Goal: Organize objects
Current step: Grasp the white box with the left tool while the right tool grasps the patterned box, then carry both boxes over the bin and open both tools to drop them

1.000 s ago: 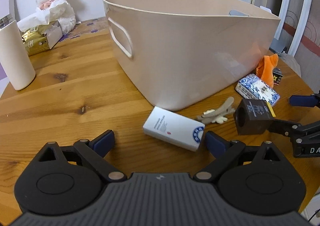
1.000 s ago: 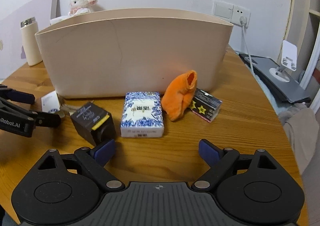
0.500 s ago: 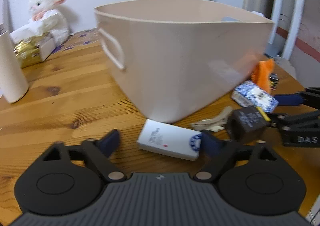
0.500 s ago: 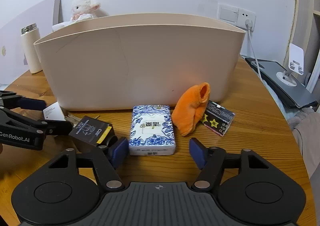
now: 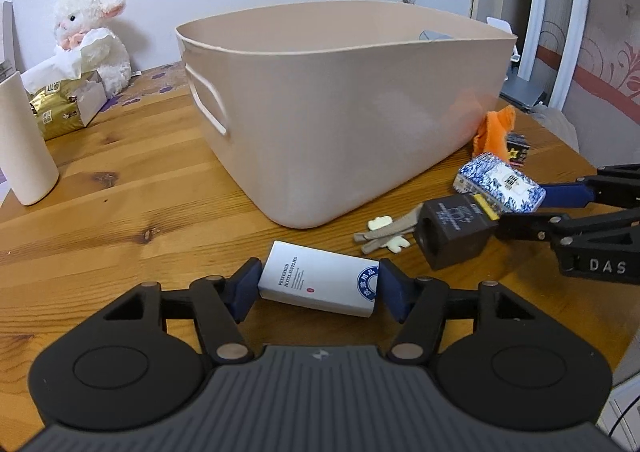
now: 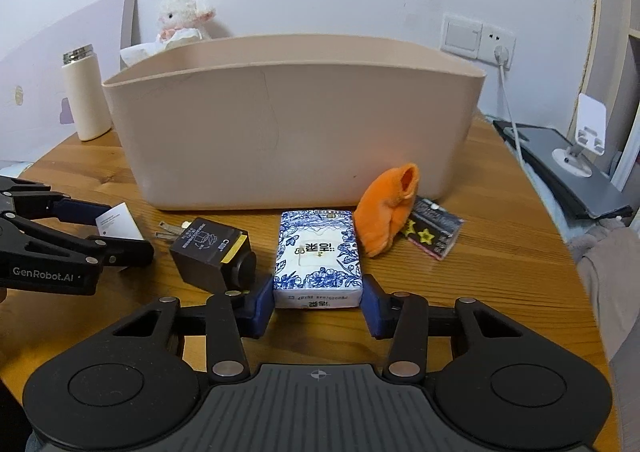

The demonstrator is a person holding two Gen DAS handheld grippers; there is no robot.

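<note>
Left gripper (image 5: 318,286): seen at the lower centre of the left wrist view, its blue pads pressed against both ends of the white box (image 5: 318,283), which lies on the wooden table (image 5: 120,219).
Right gripper (image 6: 318,302): seen at the lower centre of the right wrist view, its pads closed against both sides of the blue-and-white tissue pack (image 6: 318,258).
Beige bin (image 6: 296,119): placed at the middle of both views, just behind the small items; its inside cannot be seen.
Dark cube (image 6: 212,252): found just left of the tissue pack in the right wrist view, a yellow strip on one edge, a round opening on one face.
Hair clips (image 5: 384,234): laid in the left wrist view between the white box and the dark cube, near the bin's base.
Orange cloth (image 6: 388,209): slumped right of the tissue pack, touching the black starred packet (image 6: 434,234).
Upper left of the left wrist view: a plush lamb (image 5: 94,35) and a gold tissue box (image 5: 66,103) are seen; a cream bottle (image 5: 22,143) stands at the left edge.
</note>
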